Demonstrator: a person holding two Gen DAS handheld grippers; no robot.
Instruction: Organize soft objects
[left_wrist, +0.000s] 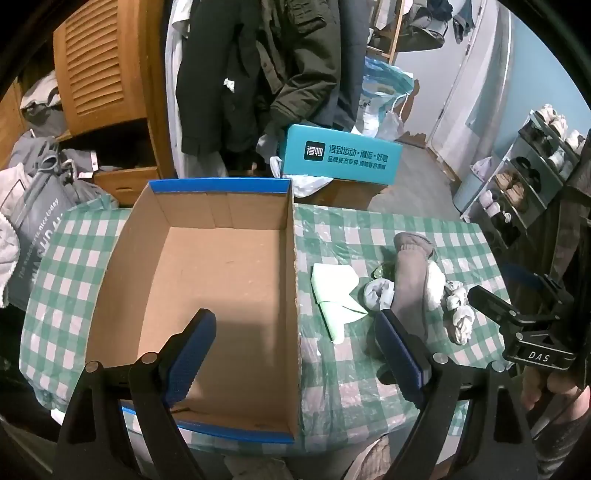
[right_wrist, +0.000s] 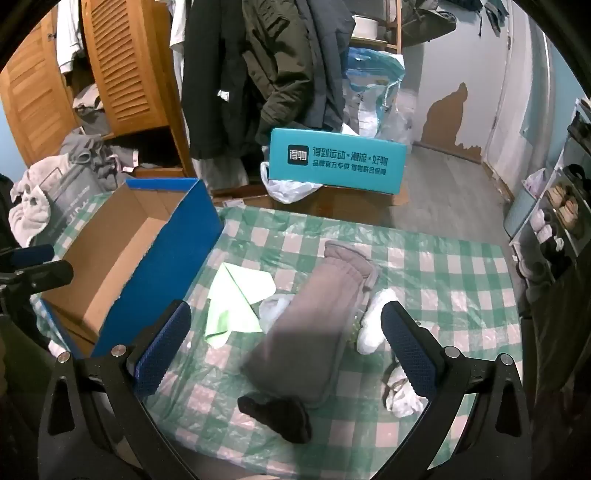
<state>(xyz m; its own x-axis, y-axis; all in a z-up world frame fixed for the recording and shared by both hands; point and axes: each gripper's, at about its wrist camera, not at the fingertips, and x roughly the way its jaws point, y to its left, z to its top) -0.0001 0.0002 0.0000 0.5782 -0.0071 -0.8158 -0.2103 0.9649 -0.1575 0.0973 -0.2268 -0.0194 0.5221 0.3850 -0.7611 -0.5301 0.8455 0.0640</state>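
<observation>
An open cardboard box (left_wrist: 221, 266) with blue edges sits on the green checked tablecloth (left_wrist: 369, 229), empty inside. My left gripper (left_wrist: 295, 354) hovers open above the box's right wall. To the right lie a pale green cloth (left_wrist: 334, 291), a long grey sock-like piece (left_wrist: 410, 280) and white socks (left_wrist: 380, 291). In the right wrist view my right gripper (right_wrist: 288, 350) hangs open above the grey piece (right_wrist: 317, 325), apart from it. The green cloth (right_wrist: 236, 299), white socks (right_wrist: 373, 325) and a black sock (right_wrist: 277, 413) lie around it. The box (right_wrist: 122, 258) stands at the left.
A teal shoe box (right_wrist: 332, 162) rests beyond the table's far edge. Dark coats (right_wrist: 258, 74) hang behind it, beside a wooden wardrobe (right_wrist: 122, 74) with clothes spilling out. A shoe rack (left_wrist: 524, 177) stands at the right. A hand (left_wrist: 546, 387) holds the right gripper's handle.
</observation>
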